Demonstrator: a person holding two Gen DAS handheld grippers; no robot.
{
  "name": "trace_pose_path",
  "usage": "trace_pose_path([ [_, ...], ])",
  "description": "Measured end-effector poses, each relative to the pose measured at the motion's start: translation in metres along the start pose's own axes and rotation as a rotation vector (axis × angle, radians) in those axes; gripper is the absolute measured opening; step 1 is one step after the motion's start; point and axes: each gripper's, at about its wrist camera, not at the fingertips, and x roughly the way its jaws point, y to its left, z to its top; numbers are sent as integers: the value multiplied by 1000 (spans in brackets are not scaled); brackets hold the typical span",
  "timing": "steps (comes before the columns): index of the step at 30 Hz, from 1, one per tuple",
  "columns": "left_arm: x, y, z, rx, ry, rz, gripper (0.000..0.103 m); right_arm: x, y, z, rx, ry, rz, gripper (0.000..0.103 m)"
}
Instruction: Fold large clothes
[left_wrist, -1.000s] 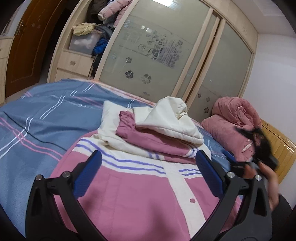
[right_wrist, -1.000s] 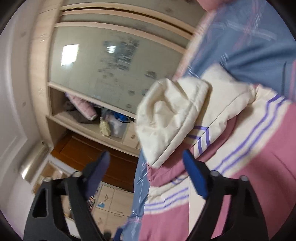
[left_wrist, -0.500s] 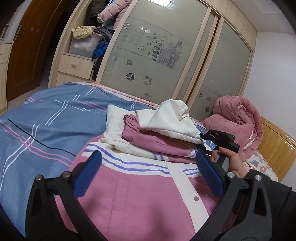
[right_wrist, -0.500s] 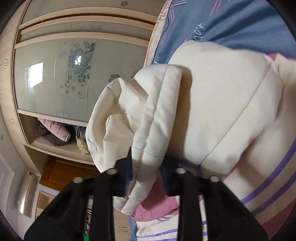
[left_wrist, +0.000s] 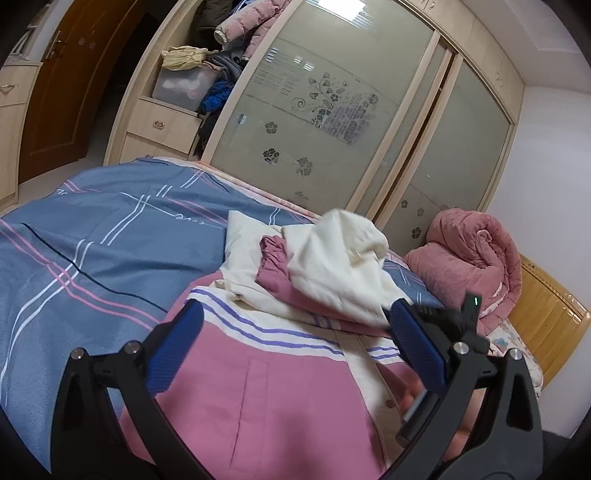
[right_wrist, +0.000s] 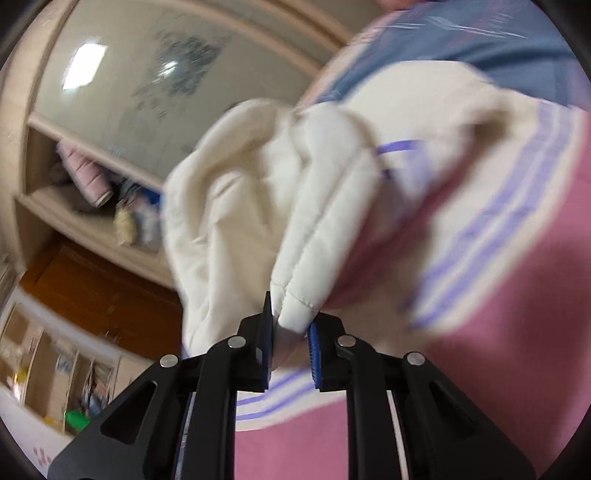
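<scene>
Jacket, pink with a cream band and purple stripes, lies spread on a blue plaid bedspread, its cream hood folded over a pink sleeve on the upper part. The right gripper has just been closing and now pinches the quilted edge of the hood between its blue pads, jaws nearly together. The left gripper hangs over the jacket's pink front with its jaws spread wide and nothing between them. A rolled pink blanket sits near the wooden headboard, with a sliding-door wardrobe behind the bed
</scene>
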Motion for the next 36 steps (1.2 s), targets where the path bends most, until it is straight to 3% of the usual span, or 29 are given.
trace_pose_path([
  [4, -1, -2, 1, 8, 5, -1, 101, -10, -36, 7, 38, -12, -45, 16],
  [6, 0, -4, 0, 13, 8, -1, 101, -3, -37, 5, -3, 40, -16, 16],
  [8, 2, -8, -1, 24, 16, -3, 101, -6, -37, 6, -40, 20, -5, 19],
  [10, 4, -12, -2, 41, 23, 2, 101, -8, -40, 9, -29, 30, 65, 34],
  [12, 5, -14, -4, 55, 27, 7, 101, -21, -43, 11, 0, 49, 124, 80],
  [16, 3, -18, -5, 75, 39, 8, 101, -69, -33, -7, -98, 53, 166, 84],
  [20, -1, -23, -7, 101, 66, 26, 101, -140, -18, -40, -260, 32, 132, 96],
  [24, -11, -30, -14, 117, 139, 42, 101, -211, -8, -74, -436, -24, 29, 102],
  [27, -24, -42, -24, 184, 194, 106, 101, -246, 1, -95, -578, -58, -84, 102],
  [29, -32, -46, -34, 212, 236, 110, 101, -263, 7, -108, -665, -79, -149, 102],
  [33, -68, -58, -66, 250, 289, 152, 101, -291, 13, -132, -801, -124, -216, 102],
  [36, -93, -72, -84, 317, 305, 196, 101, -311, 7, -141, -838, -161, -215, 102],
])
